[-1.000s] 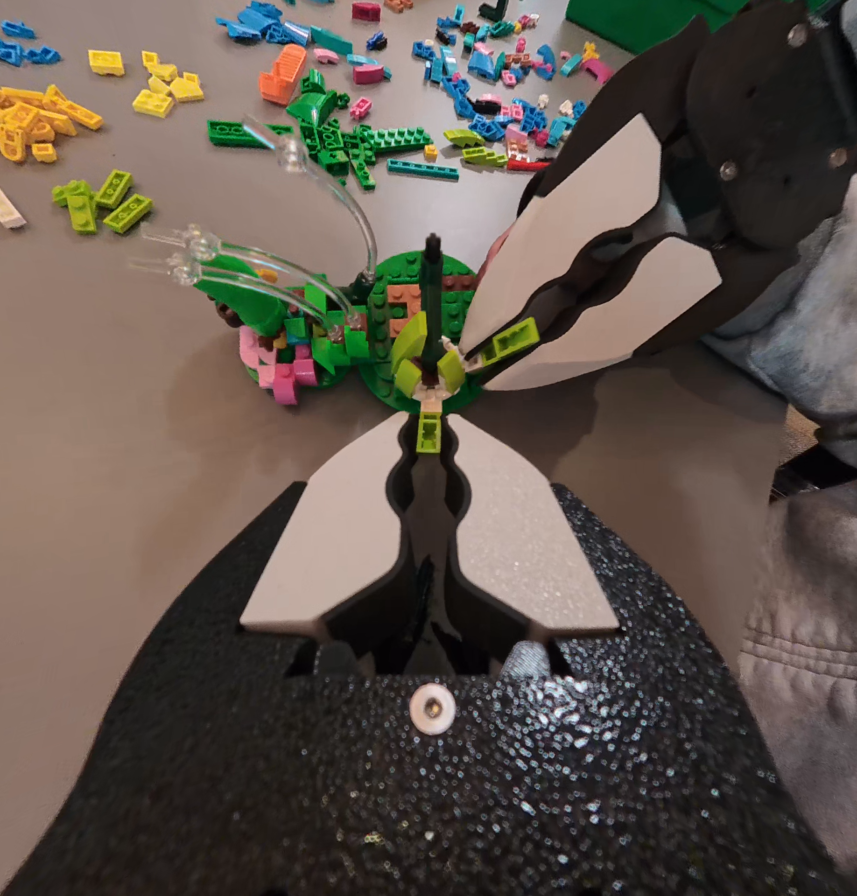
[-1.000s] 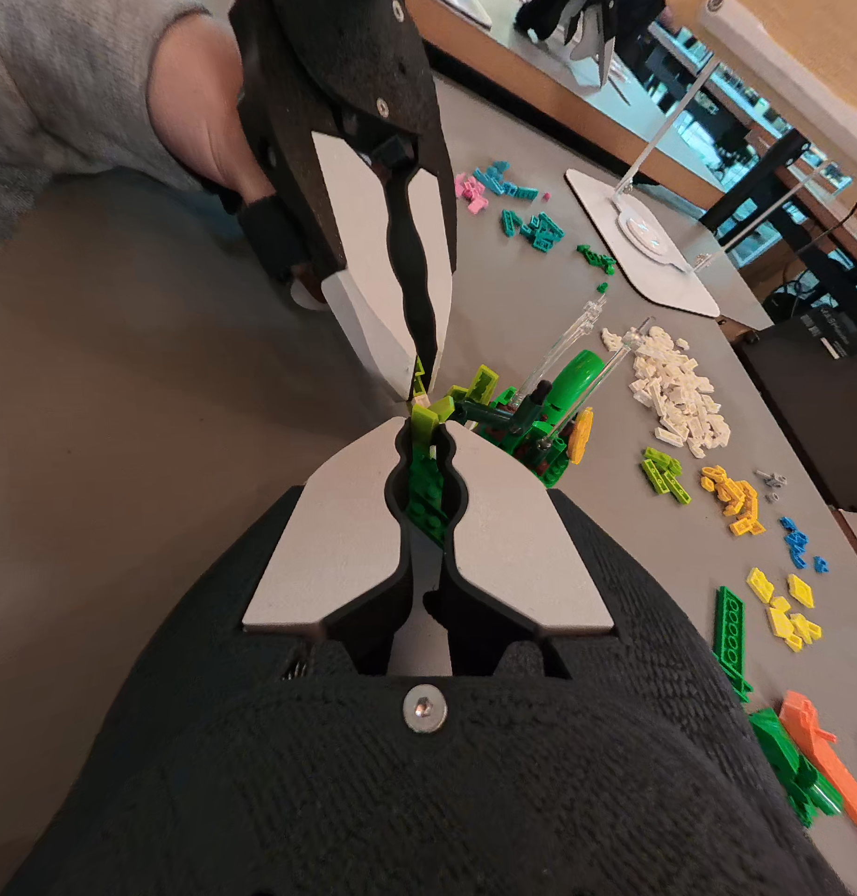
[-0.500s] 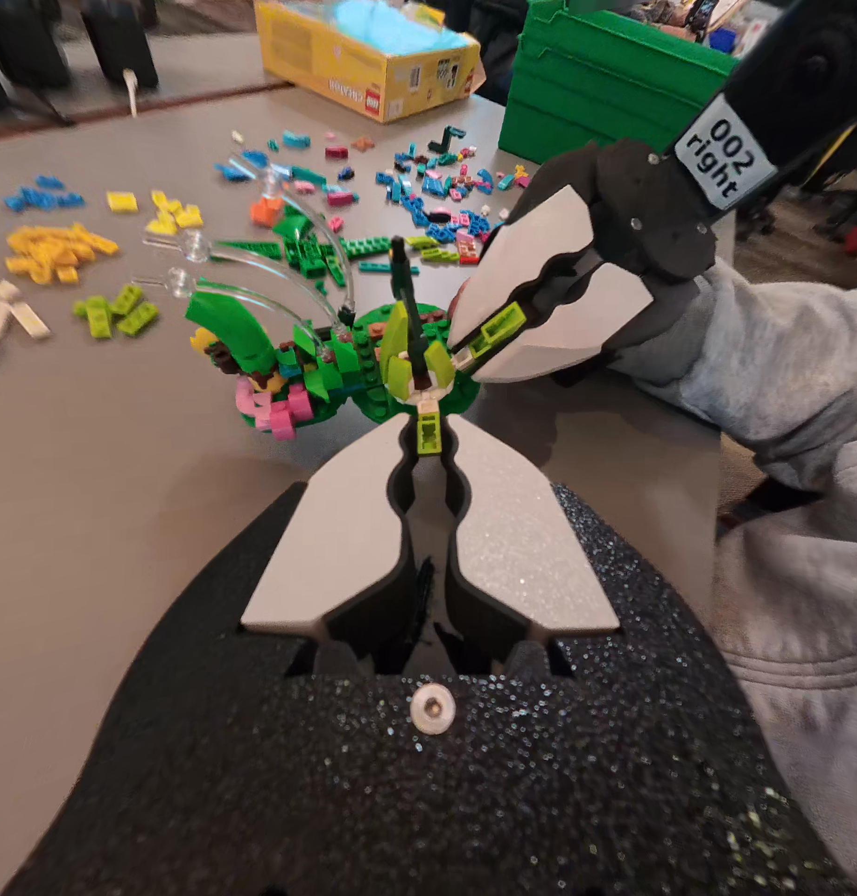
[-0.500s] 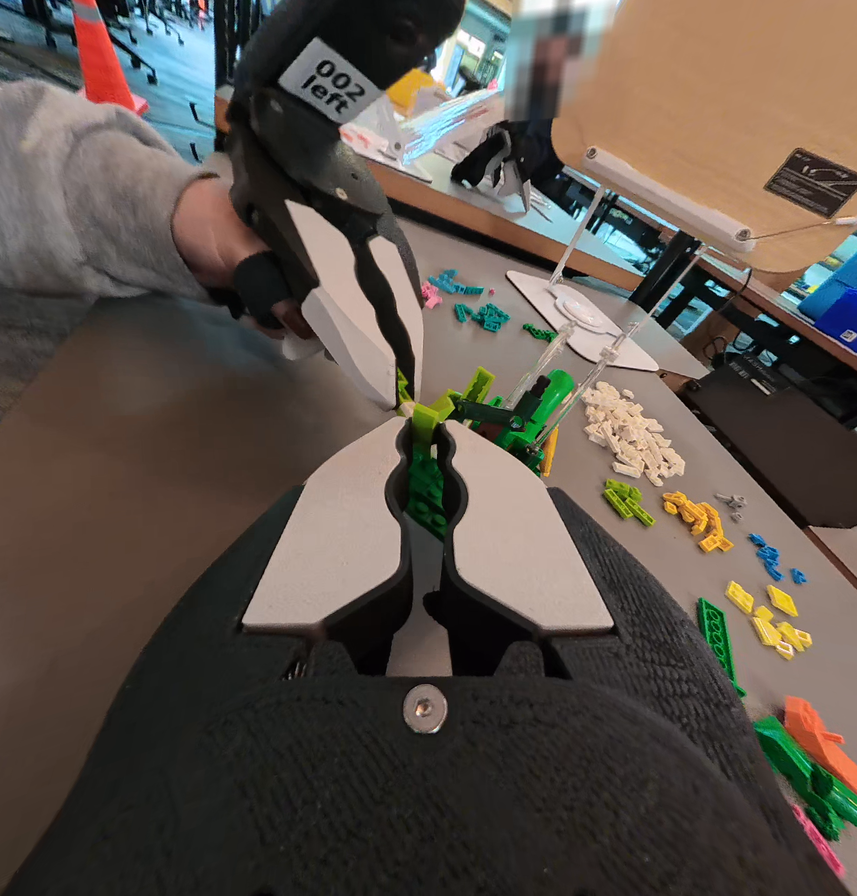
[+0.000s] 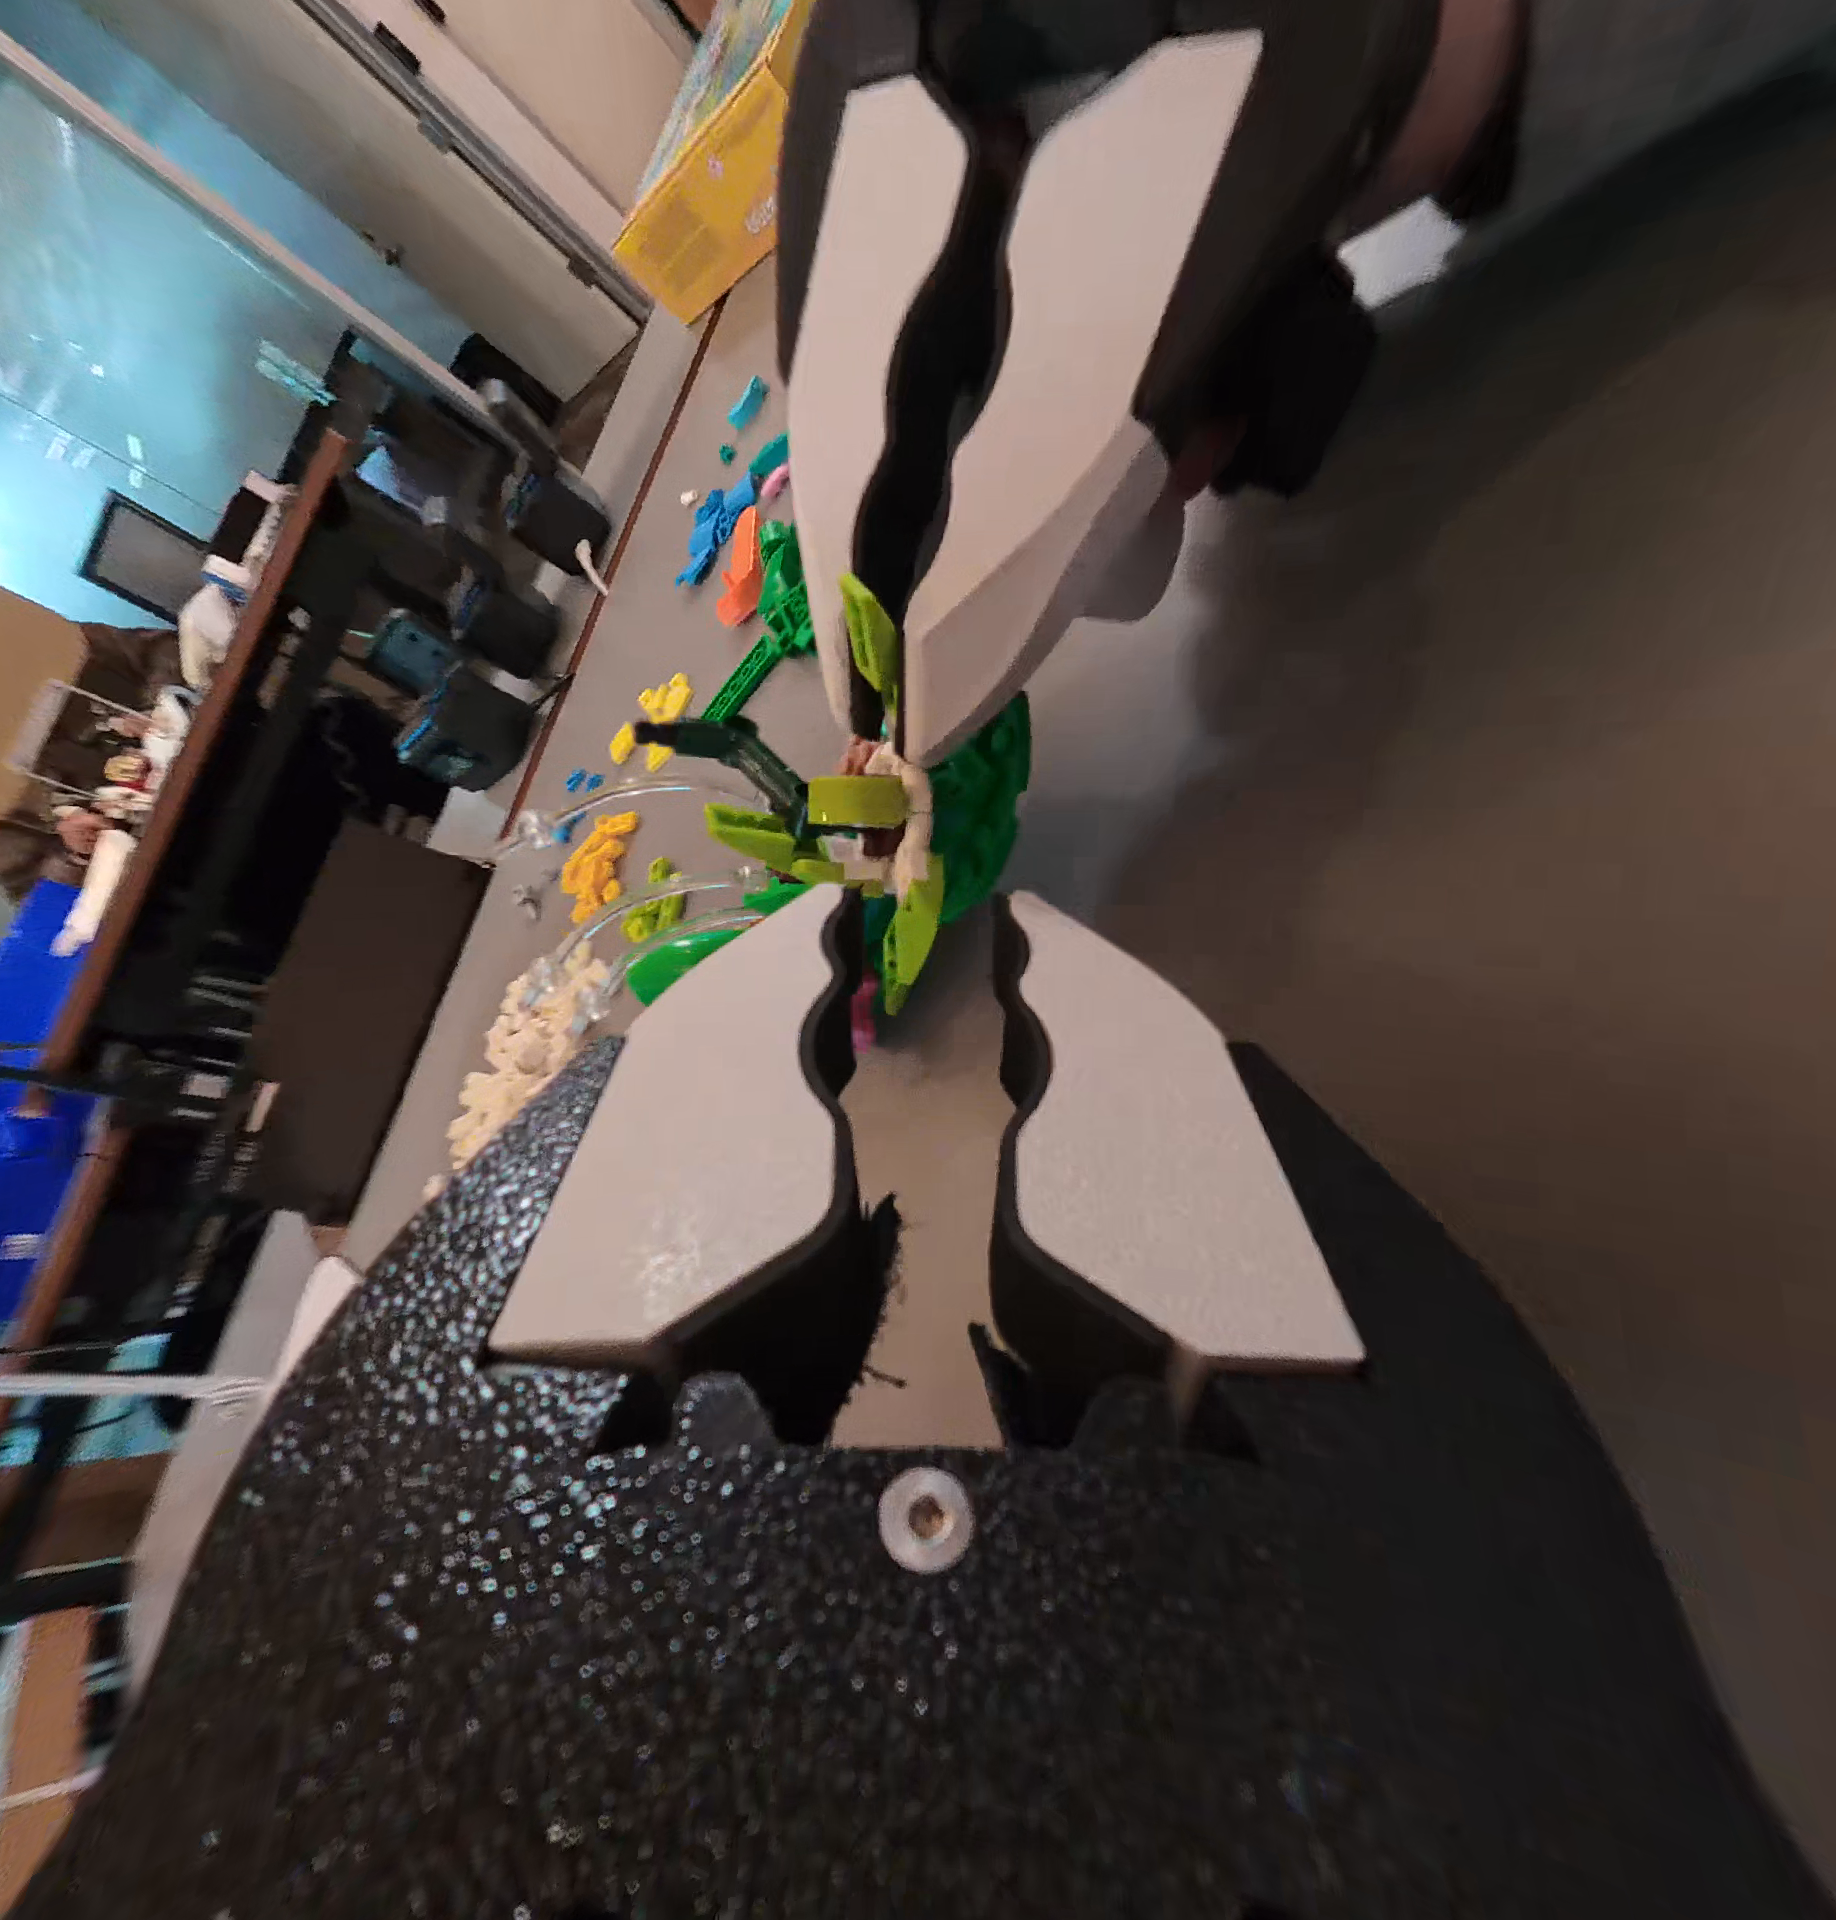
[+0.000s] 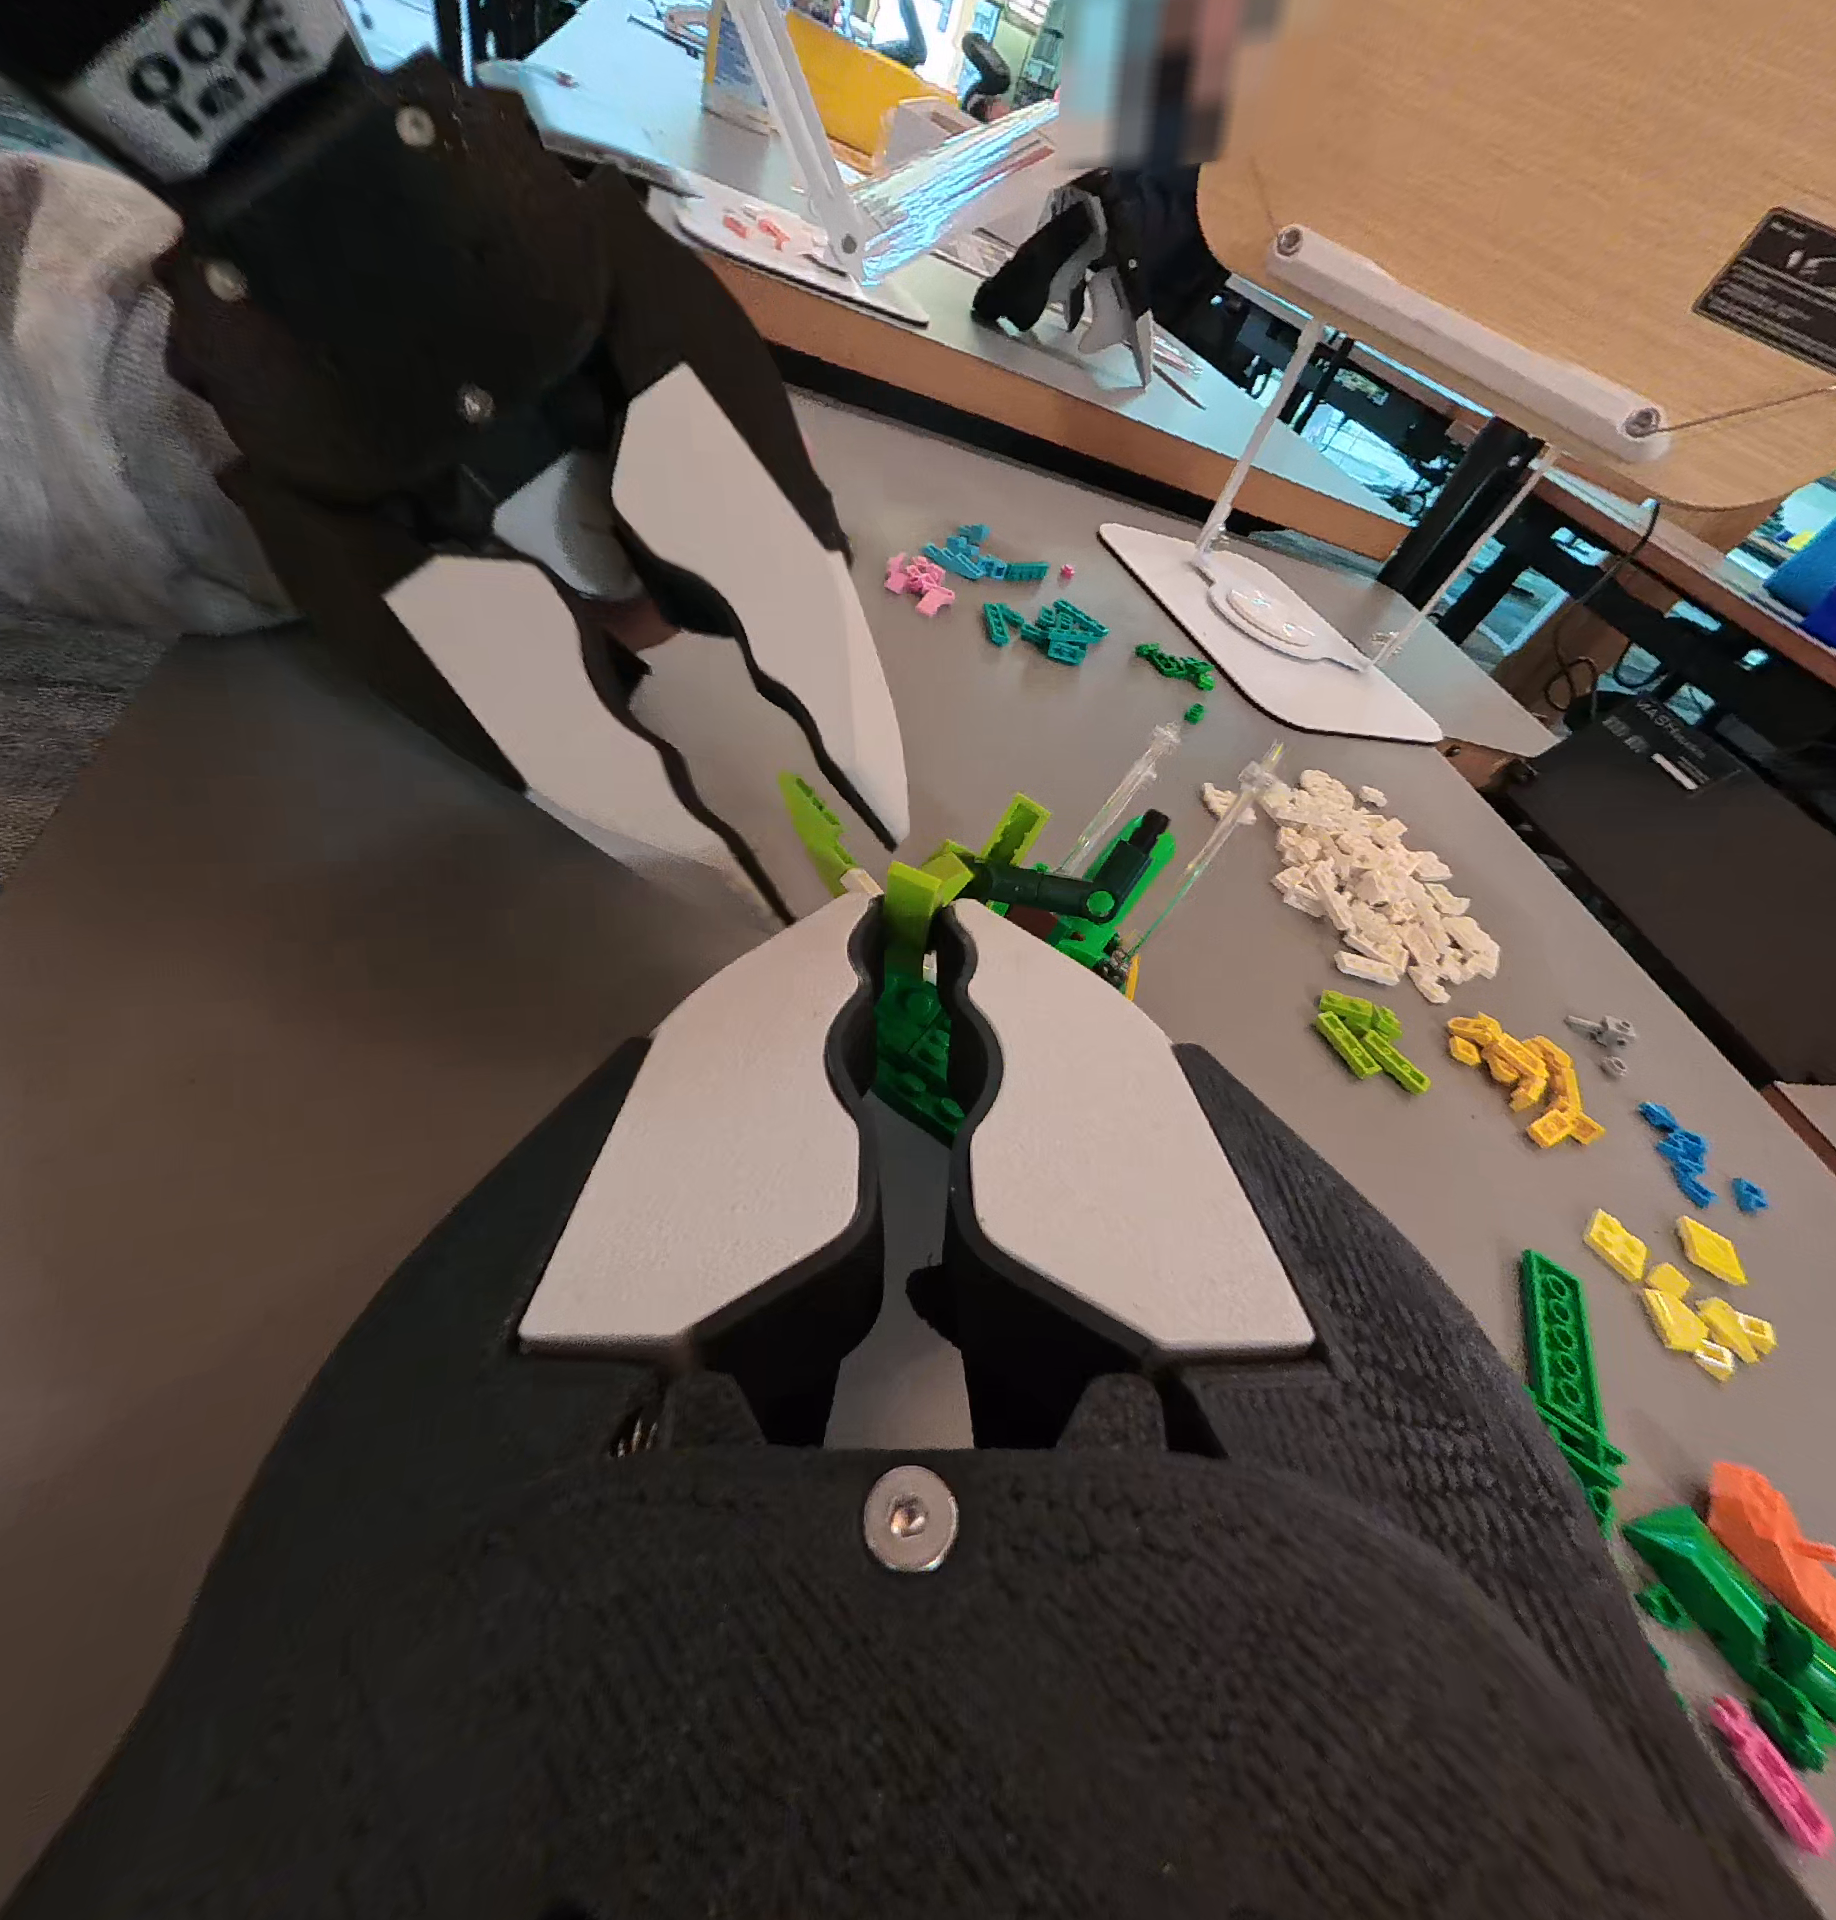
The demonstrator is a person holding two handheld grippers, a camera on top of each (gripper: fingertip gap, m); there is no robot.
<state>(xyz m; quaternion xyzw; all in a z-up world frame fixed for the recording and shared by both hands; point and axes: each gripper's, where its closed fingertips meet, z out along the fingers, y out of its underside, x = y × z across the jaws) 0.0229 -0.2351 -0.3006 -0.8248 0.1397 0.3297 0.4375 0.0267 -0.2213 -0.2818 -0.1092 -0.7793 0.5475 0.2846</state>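
A brick plant model stands on the grey table: a round green base (image 5: 987, 821), a dark green stem (image 6: 1049, 888), lime leaves and clear curved rods. My right gripper (image 6: 914, 909) is shut on a lime leaf piece (image 6: 914, 894) of the model; it also shows in the left wrist view (image 5: 893, 727), coming in from above. My left gripper (image 5: 919, 904) is open. Another lime leaf (image 5: 909, 935) stands between its fingers with a gap on each side. The right wrist view shows the left gripper (image 6: 841, 873) with its fingers spread beside that leaf (image 6: 815, 831).
Sorted loose bricks lie to the right: a white heap (image 6: 1361, 883), lime pieces (image 6: 1366, 1039), orange-yellow pieces (image 6: 1527, 1070), yellow plates (image 6: 1683, 1288), a long green plate (image 6: 1563, 1371), an orange piece (image 6: 1776, 1548). A white stand base (image 6: 1278, 634) sits behind. A yellow box (image 5: 706, 208) stands at the far edge.
My left gripper was shut on a lime leaf of the model; it has opened, let the leaf go and rolled sideways. My right gripper stays shut on its lime leaf.
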